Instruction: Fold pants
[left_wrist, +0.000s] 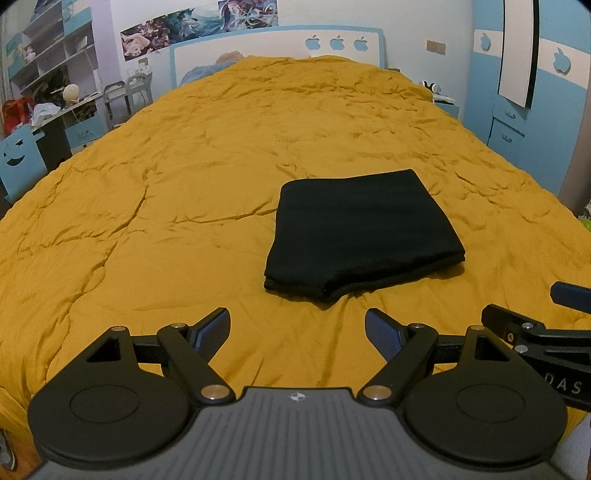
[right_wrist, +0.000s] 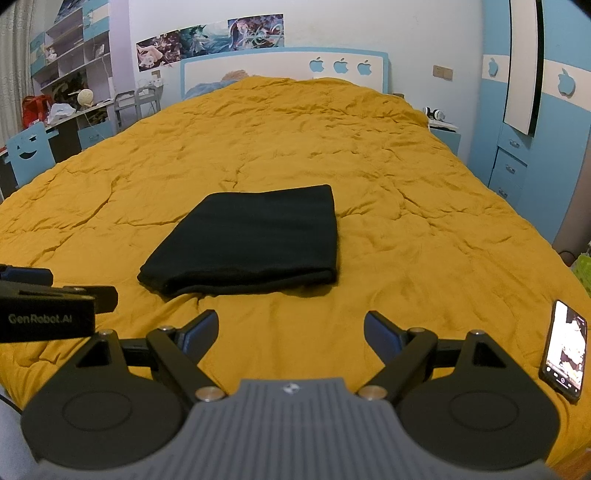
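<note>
Black pants (left_wrist: 360, 232) lie folded into a thick rectangle on the mustard-yellow bed cover (left_wrist: 166, 206); in the right wrist view the pants (right_wrist: 251, 243) sit just left of centre. My left gripper (left_wrist: 297, 330) is open, empty, and hovers over the cover a short way in front of the bundle. My right gripper (right_wrist: 290, 330) is open too, with nothing between its fingers, just short of the bundle's near edge. Each view catches the other gripper at its side edge: the right one (left_wrist: 546, 325), the left one (right_wrist: 48, 306).
A phone (right_wrist: 565, 350) with a lit screen lies on the bed cover (right_wrist: 424, 240) at the near right. A headboard (right_wrist: 280, 66) stands at the far end. A desk and shelves (right_wrist: 62, 85) are at left, a blue wardrobe (right_wrist: 532, 122) at right.
</note>
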